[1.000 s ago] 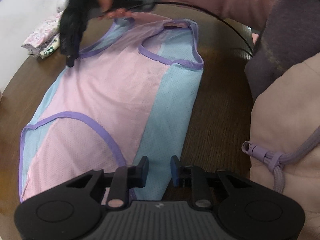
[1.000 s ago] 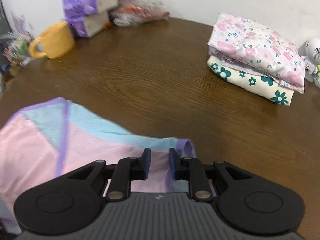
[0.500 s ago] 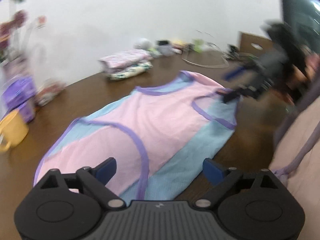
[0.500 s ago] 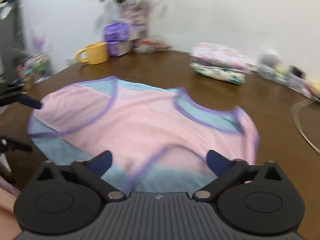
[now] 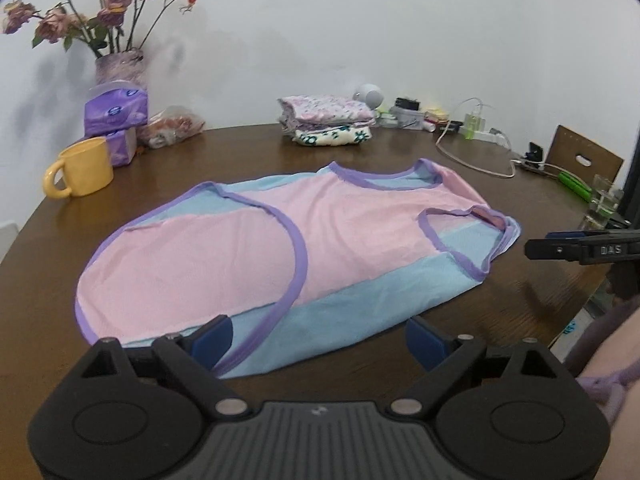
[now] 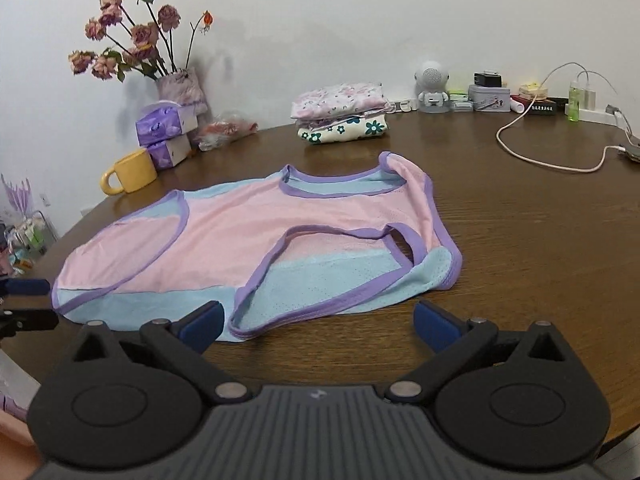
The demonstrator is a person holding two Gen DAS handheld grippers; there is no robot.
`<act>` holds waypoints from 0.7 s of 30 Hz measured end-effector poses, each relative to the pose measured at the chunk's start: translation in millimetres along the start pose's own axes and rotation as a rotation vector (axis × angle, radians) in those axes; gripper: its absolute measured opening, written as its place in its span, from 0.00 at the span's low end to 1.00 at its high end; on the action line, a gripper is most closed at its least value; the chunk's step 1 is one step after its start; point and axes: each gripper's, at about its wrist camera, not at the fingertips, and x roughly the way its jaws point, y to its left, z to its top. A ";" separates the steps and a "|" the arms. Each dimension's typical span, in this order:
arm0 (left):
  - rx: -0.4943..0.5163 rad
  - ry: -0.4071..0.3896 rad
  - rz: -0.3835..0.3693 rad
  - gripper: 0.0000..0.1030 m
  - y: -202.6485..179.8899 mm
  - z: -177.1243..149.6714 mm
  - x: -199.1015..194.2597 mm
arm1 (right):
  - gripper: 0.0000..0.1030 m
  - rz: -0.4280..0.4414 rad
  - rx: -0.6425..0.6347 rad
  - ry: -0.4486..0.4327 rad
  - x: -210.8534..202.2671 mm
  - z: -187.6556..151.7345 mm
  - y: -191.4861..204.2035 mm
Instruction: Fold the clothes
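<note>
At far left a yellow mug (image 5: 82, 168) sits clear of the work. The left gripper (image 5: 318, 338) hangs spread and empty over the near hem of the pink-and-blue vest (image 5: 288, 248), which lies flat mid-table (image 5: 520, 320), probably laid out for a fold. Behind it, the folded clothes stack (image 5: 328, 120) waits finished. The right gripper (image 6: 316, 320) hovers spread, pinching nothing, by the near armhole.
</note>
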 end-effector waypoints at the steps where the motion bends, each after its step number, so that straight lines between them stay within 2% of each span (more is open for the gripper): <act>1: -0.005 0.004 0.009 0.90 0.0 -0.5 -0.1 | 1.00 0.002 0.003 0.004 -0.5 -2.0 0.1; 9: -0.040 0.026 0.039 0.90 2.2 -2.8 2.9 | 1.00 -0.007 0.024 0.025 -4.4 -12.0 -1.9; 15: 0.026 0.004 0.030 0.88 -3.6 -0.6 9.7 | 1.00 -0.030 0.029 0.016 -1.2 -10.4 -7.7; 21: 0.016 0.013 0.025 0.88 -0.2 0.5 14.8 | 1.00 -0.007 0.086 -0.026 -2.6 -10.4 -20.6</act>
